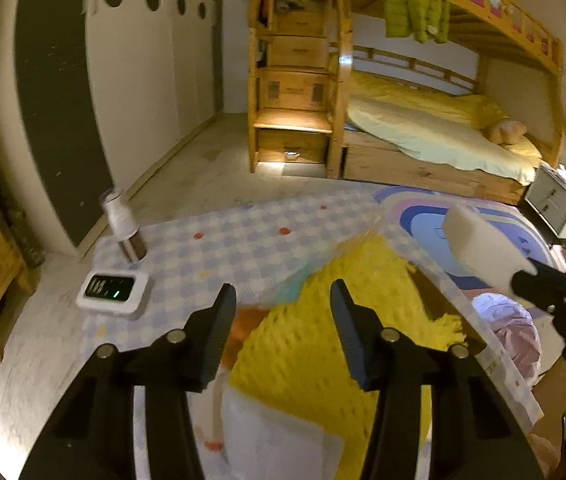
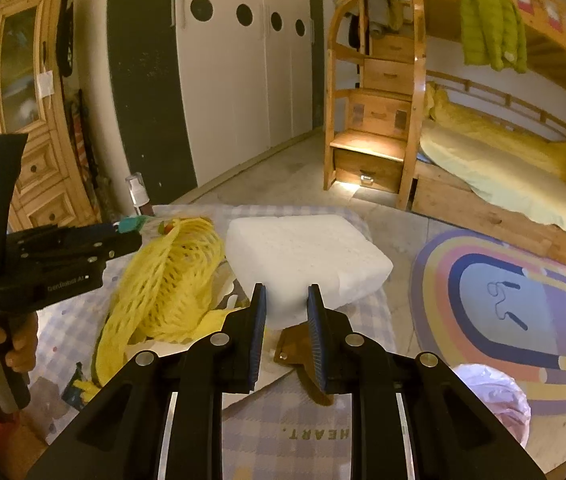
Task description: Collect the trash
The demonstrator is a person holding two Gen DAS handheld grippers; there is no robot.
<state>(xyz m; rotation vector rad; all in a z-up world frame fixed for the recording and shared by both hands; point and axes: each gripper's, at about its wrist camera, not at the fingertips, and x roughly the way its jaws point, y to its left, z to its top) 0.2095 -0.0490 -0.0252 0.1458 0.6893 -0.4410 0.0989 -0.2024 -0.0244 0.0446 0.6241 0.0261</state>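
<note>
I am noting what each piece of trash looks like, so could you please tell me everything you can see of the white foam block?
The white foam block is a thick, flat, roughly rectangular slab with rounded edges and a grainy surface, like packing foam. It looks whole and clean. The right gripper is shut on its near edge, fingers pressing either side, and holds it lifted clear of the checked tablecloth, tilted. The yellow mesh netting lies beside it, to its left in the right wrist view; contact cannot be told.
</note>
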